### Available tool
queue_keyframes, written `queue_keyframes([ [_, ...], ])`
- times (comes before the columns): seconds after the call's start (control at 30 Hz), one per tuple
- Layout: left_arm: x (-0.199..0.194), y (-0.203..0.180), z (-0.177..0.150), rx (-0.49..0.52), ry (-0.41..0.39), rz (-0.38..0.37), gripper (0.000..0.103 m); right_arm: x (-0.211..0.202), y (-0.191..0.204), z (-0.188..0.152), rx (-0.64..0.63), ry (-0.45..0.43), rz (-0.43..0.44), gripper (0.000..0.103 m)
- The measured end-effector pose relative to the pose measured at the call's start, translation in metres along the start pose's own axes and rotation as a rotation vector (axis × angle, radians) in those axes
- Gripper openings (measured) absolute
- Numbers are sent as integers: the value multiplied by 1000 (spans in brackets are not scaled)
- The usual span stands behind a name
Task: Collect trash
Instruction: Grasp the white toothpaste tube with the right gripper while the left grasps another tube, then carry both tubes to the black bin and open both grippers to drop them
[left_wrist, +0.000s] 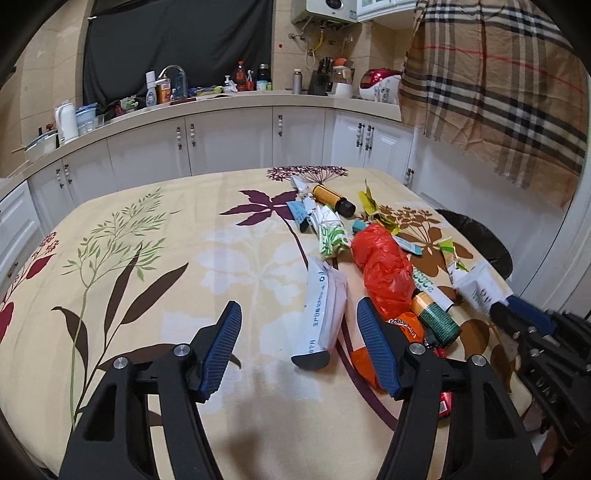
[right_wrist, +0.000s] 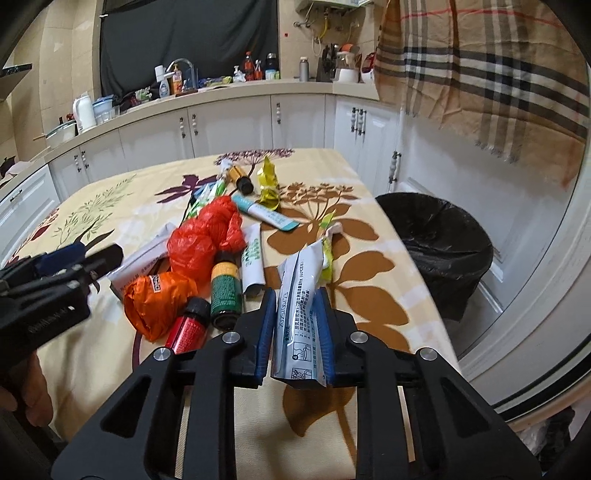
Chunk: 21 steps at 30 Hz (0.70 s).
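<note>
This is a kitchen in a home. A long counter (left_wrist: 236, 101) runs along the far wall, with white cupboard doors (left_wrist: 229, 142) under it. On the counter stand a tap (left_wrist: 173, 72), bottles (left_wrist: 241, 75), a knife block (left_wrist: 320, 75), a red and white rice cooker (left_wrist: 380, 83) and a white jug (left_wrist: 66, 122). A water heater (left_wrist: 330, 9) hangs on the tiled wall. A checked cloth (left_wrist: 495, 85) hangs at the right. Nearer is a desk with a flowery cover (left_wrist: 147, 251), and a black bin (right_wrist: 439, 240) beside it.

Crumpled wrappers (right_wrist: 301, 295), bottles (right_wrist: 224, 291) (one red bag (right_wrist: 207, 236)) heaped on floral tablecloth (left_wrist: 147, 258)
</note>
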<state>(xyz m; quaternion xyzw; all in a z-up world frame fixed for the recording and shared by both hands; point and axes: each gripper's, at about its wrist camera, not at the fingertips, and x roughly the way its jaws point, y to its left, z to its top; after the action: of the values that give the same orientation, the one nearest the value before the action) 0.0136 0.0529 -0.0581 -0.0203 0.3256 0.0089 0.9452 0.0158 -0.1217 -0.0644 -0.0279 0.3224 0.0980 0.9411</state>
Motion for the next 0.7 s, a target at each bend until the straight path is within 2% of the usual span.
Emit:
queue_keyframes([
  [0.03,2,-1,0,5,9,0,54,-2,-1,1,2,-5,-3,21],
  [0.17,12,-4,-2,14,56,-30,40,-2,-8,2,17,-12,-8,22],
  [0.27,16,-6,-5,19,74,-46,32,-1,-11,2,26,-13,-9,22],
  [0.3,17,-6,-5,18,79,-52,23,-1,-11,2,28,-13,-9,22],
  [0.37,18,-5,-6,11,84,-70,19,0,-12,3,31,-14,-8,22],
  [0.4,17,-5,-6,8,78,-73,13,0,-12,3,30,-14,-8,21],
  [0.53,13,-3,-5,-4,54,-84,10,-1,-12,4,30,-19,-9,21],
  [0.7,0,3,4,-16,8,-60,8,-4,-14,10,32,-39,-14,21],
])
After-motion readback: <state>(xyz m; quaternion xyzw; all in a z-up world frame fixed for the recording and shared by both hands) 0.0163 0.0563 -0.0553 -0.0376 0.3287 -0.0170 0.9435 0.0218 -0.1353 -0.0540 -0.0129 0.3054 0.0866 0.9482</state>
